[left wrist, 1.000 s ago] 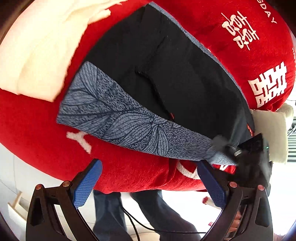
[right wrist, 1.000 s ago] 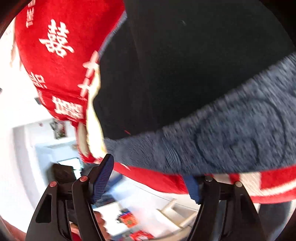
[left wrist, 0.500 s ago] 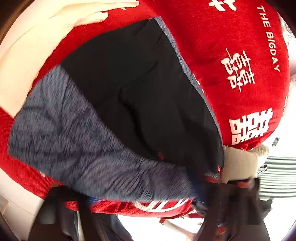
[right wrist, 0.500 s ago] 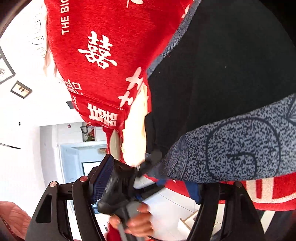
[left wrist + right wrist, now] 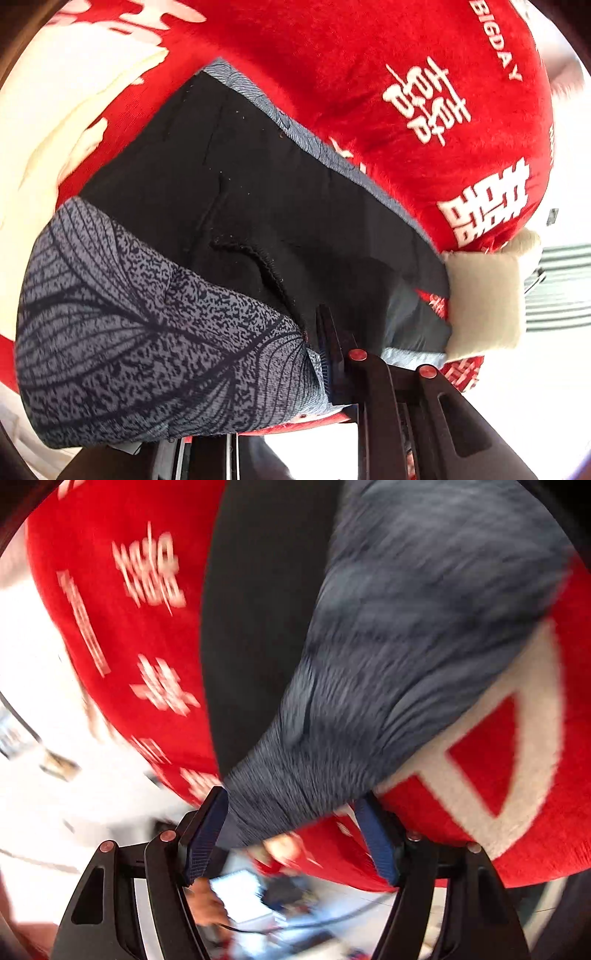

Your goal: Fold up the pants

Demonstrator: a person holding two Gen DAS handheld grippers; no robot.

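Grey-patterned pants point(image 5: 159, 332) are lying partly folded on the red blanket point(image 5: 406, 74), left tongs point(image 5: 332, 354) closing onto their hem, right tongs point(image 5: 291, 834) spread around gathered cloth, further folds seemingly remaining.

One pants point(image 5: 229, 192) — one red blanket point(image 5: 369, 74) — two cream cloths point(image 5: 484, 299), at its opposite edges.

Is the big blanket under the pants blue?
No, the blanket under the pants is bright red with white characters and letters on it.
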